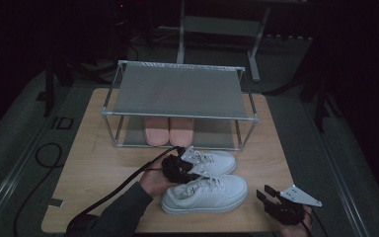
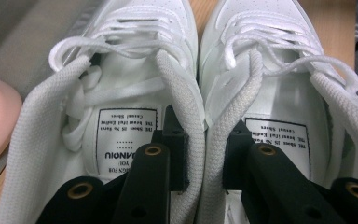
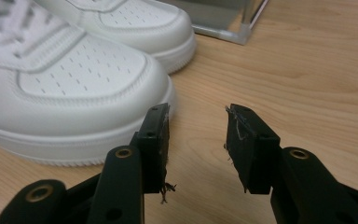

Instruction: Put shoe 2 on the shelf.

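Observation:
Two white sneakers lie side by side on the wooden table [image 1: 103, 168], the near one [image 1: 212, 195] in front of the far one [image 1: 214, 162]. My left gripper [image 1: 180, 168] reaches into their heel ends. In the left gripper view one jaw sits inside each shoe, and the two inner collars [image 2: 200, 116] are squeezed together between the pads. My right gripper [image 1: 266, 195] hovers low at the table's front right, beside the near sneaker's toe [image 3: 84, 79]. Its jaws [image 3: 196, 140] stand apart with only bare wood between them.
A two-tier metal shoe rack [image 1: 177, 89] with a grey fabric top stands behind the sneakers. A pair of pink slippers [image 1: 169, 131] sits on its lower shelf. Black cables [image 1: 118, 190] trail off the table's front left.

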Tool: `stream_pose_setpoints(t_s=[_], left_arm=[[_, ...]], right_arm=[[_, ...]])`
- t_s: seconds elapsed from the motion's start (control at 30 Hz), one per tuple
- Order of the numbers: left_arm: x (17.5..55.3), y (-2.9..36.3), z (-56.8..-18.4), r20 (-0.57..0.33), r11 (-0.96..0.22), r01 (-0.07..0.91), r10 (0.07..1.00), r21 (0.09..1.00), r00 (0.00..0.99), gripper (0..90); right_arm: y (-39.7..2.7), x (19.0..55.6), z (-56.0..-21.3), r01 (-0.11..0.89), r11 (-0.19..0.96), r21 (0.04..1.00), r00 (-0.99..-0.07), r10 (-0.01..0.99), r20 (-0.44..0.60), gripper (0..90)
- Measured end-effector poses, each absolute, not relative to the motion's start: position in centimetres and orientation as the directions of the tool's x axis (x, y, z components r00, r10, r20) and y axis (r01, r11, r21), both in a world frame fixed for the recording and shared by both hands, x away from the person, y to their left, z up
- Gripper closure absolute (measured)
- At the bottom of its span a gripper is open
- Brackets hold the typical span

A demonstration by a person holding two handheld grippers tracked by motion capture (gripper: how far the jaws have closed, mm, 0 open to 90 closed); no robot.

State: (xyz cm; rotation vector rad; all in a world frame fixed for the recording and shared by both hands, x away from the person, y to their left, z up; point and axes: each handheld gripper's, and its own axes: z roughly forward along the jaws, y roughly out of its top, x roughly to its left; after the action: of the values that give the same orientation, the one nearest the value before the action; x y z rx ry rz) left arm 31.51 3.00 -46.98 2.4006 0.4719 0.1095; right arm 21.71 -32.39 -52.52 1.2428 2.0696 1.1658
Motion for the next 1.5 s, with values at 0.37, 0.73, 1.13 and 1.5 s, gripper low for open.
stream_pose_setpoints(t_s=[0.37, 0.73, 1.13, 1.5], left_arm=[[31.9, 2.8, -44.9, -0.04, -0.686, 0.284, 0.349, 0.67, 0.936, 77.4], [32.6, 1.3, -43.4, -0.034, -0.697, 0.262, 0.322, 0.667, 0.946, 77.2], [33.5, 0.0, -41.2, -0.025, -0.699, 0.231, 0.292, 0.677, 0.956, 77.2], [34.3, -1.0, -39.9, -0.017, -0.697, 0.212, 0.276, 0.685, 0.961, 77.1]], right_arm=[[-33.6, 21.3, -53.1, 0.511, 0.212, 0.833, -0.458, 0.887, 0.056, 55.6], [-34.4, 20.8, -53.4, 0.524, 0.19, 0.83, -0.438, 0.896, 0.071, 55.2], [-35.1, 20.4, -53.7, 0.537, 0.173, 0.826, -0.414, 0.907, 0.079, 55.1], [-35.6, 20.8, -54.3, 0.558, 0.16, 0.815, -0.395, 0.914, 0.091, 55.1]])
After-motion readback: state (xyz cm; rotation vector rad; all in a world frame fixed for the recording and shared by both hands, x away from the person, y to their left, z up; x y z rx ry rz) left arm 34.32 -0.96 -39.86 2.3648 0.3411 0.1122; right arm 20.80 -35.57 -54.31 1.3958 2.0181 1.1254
